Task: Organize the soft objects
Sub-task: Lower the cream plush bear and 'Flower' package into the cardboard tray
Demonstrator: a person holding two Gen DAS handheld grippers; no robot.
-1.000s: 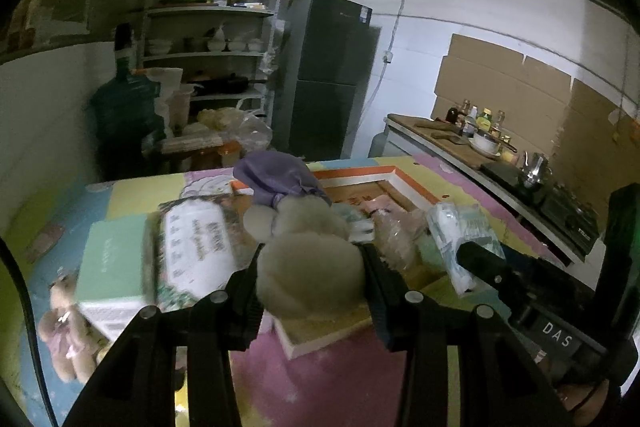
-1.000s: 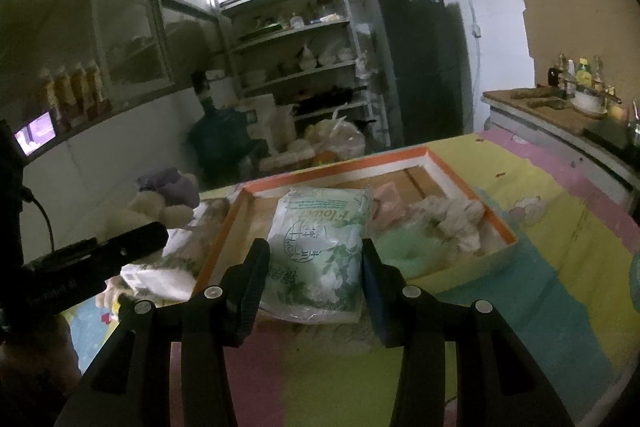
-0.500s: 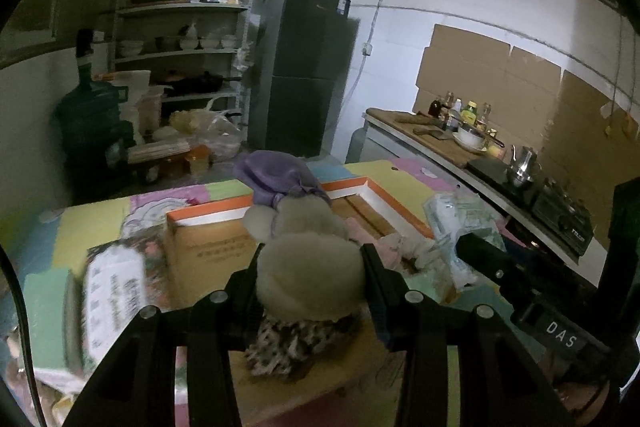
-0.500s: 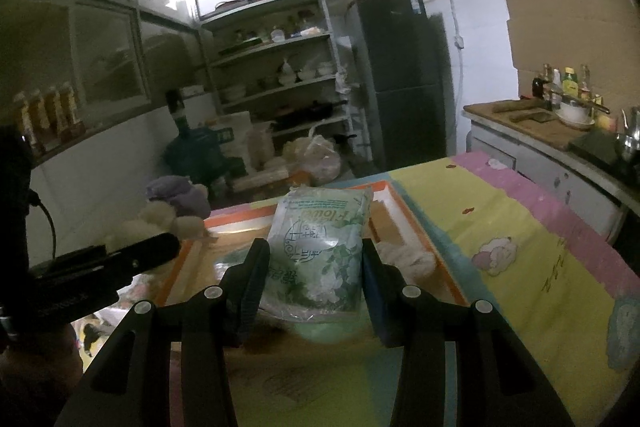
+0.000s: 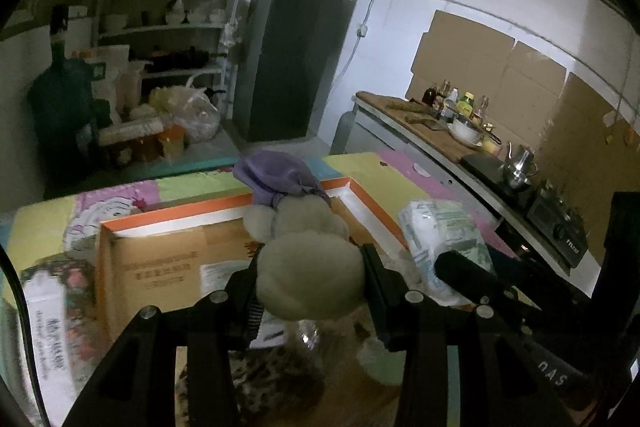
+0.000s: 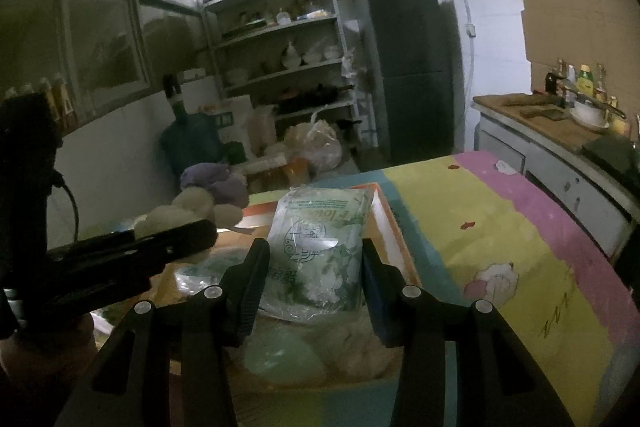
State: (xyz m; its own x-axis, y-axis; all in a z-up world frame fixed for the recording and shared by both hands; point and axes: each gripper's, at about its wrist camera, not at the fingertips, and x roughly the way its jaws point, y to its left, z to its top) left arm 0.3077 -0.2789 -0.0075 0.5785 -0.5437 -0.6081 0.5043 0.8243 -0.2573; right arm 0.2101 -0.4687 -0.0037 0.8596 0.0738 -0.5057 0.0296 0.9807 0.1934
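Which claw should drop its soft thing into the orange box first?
Probably the left claw. Its plush toy already hangs over the bare floor of the orange box; the right claw's tissue pack sits over stuff piled near the box's edge.

A plush toy [image 5: 308, 279] sits between the left gripper's [image 5: 310, 287] fingers above a box [image 5: 160, 255] on a table [image 6: 500, 227]; a tissue pack [image 6: 316, 251] sits between the right gripper's [image 6: 314, 291] fingers, to the toy's right. Shelves [image 5: 176, 27] and a fridge [image 5: 296, 47] stand behind.
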